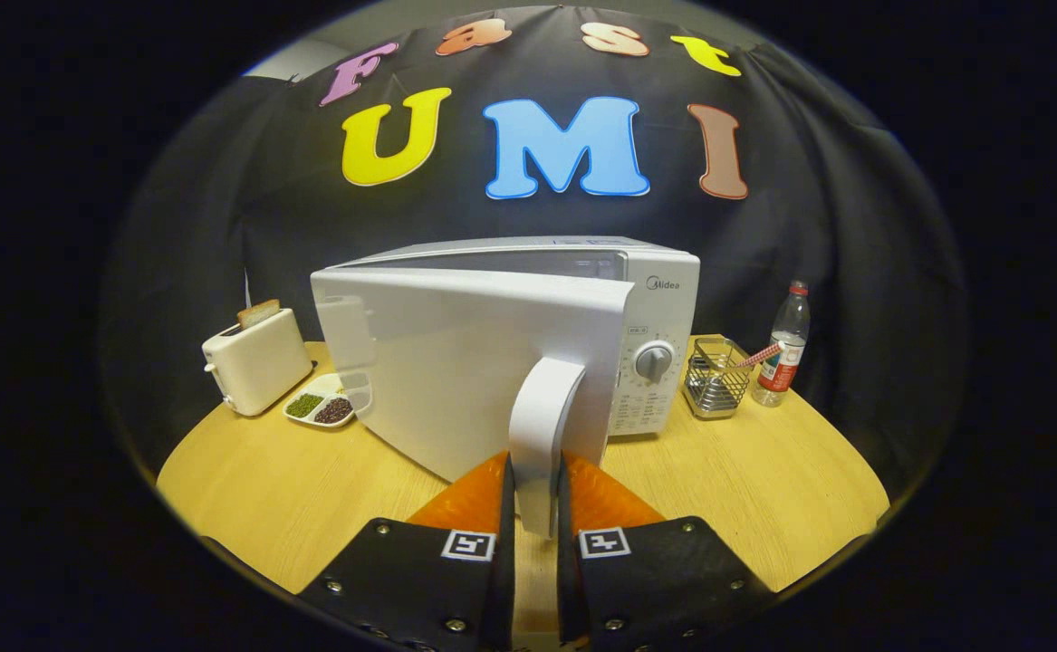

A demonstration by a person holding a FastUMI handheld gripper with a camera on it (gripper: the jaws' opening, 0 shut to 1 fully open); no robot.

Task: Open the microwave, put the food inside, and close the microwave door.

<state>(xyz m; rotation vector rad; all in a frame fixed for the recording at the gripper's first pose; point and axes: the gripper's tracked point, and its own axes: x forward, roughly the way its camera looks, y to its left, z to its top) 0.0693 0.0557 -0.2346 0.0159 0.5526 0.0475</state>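
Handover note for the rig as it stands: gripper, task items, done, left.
Gripper: shut on the microwave door handle, one finger on each side.
Microwave: at the back middle of the table; its door is swung partly open.
Food: divided dish with green and dark portions, on the table between the toaster and the open door.
Done: door unlatched, partly open.
Left: finish opening, release the handle, pick up the dish, put it inside, close the door.

Your gripper (535, 489) has two broad finger mounts studded with silver screws, each carrying a square black-and-white marker tag.
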